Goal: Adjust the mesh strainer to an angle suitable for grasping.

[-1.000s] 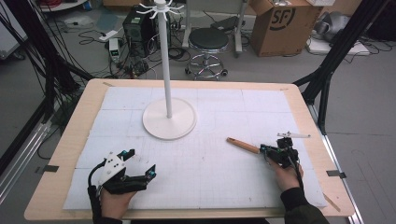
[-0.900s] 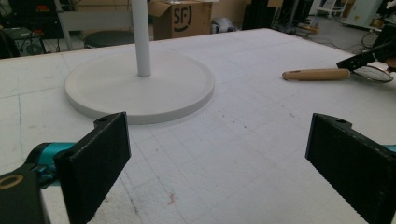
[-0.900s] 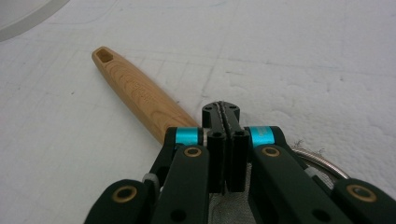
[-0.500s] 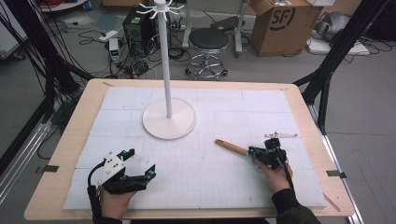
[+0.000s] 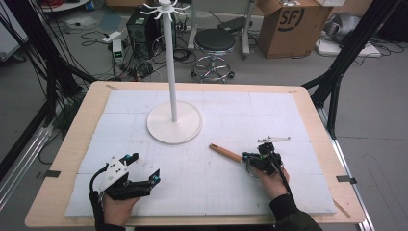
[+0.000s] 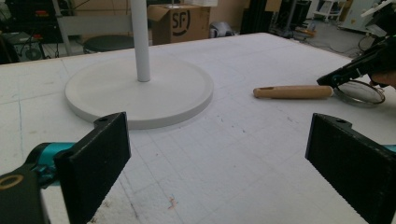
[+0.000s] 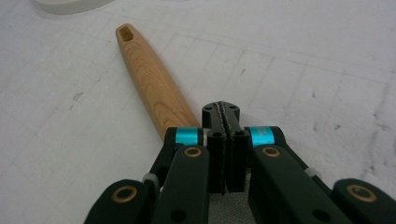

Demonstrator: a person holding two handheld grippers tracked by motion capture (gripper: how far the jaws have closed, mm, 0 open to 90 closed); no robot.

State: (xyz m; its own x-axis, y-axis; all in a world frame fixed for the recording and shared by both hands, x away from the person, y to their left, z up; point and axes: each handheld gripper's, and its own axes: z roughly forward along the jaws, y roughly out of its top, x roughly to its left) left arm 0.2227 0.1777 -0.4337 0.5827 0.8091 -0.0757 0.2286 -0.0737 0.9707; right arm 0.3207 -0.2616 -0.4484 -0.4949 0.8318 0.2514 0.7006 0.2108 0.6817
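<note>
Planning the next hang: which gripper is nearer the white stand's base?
Left, narrowly. The left gripper sits open in front of the base, toward the person. The right gripper, jaws closed at the wooden-handled strainer, lies off to the base's right.

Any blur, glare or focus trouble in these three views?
High view: even light, soft, no glare. Left gripper view: the near left gripper is slightly soft, the wooden handle clear. Right gripper view: the handle's grain sharp, the mat evenly lit.

A wooden surface [image 5: 79, 144] carries a white gridded mat [image 5: 192, 192]; on the mat stand a white stand's round base [image 5: 174, 125] and a wooden-handled strainer [image 5: 226, 153].
</note>
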